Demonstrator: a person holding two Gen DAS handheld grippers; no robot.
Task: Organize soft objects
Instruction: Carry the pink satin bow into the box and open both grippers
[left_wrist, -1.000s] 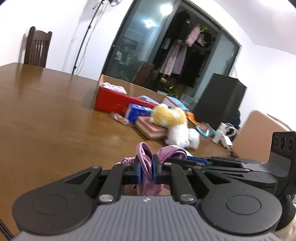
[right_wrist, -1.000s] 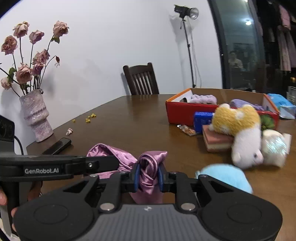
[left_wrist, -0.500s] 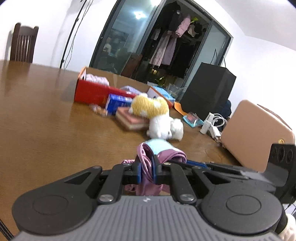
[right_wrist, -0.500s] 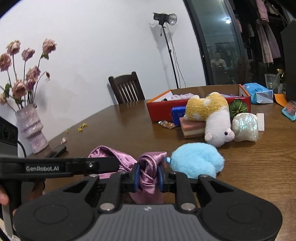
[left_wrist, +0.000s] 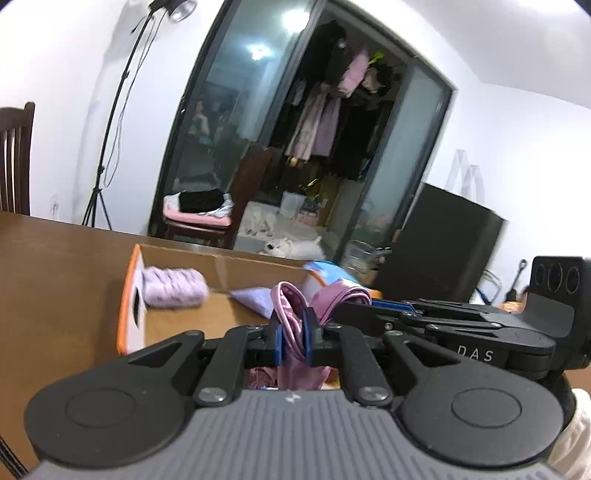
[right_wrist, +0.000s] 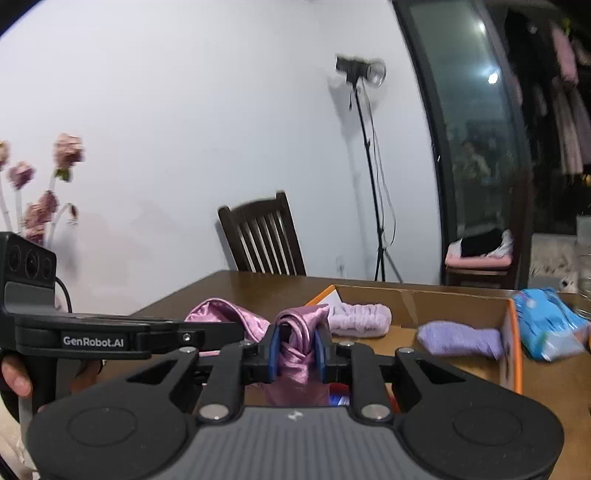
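Wooden table (right_wrist: 258, 284) | both tools level, clamped on pink satin cloth (right_wrist: 299, 347) | over box (right_wrist: 424, 299)

A left hand-held gripper (left_wrist: 291, 338) is pinching a fold of shiny pink satin cloth (left_wrist: 293, 325) between its blue-padded fingers (left_wrist: 276, 341), holding it above the near edge of an open cardboard box (left_wrist: 221, 264) with an orange rim. The box is sitting on a brown wooden desk (left_wrist: 55, 266); a fuzzy lilac roll (left_wrist: 173, 286) is lying against its left wall and a pale purple piece (left_wrist: 255, 297) is resting just behind the cloth. The right hand-held gripper (left_wrist: 373, 308) is reaching in from the right, its tips meeting the same cloth. Behind the desk, a light stand (left_wrist: 114, 110) is leaning against a white wall.
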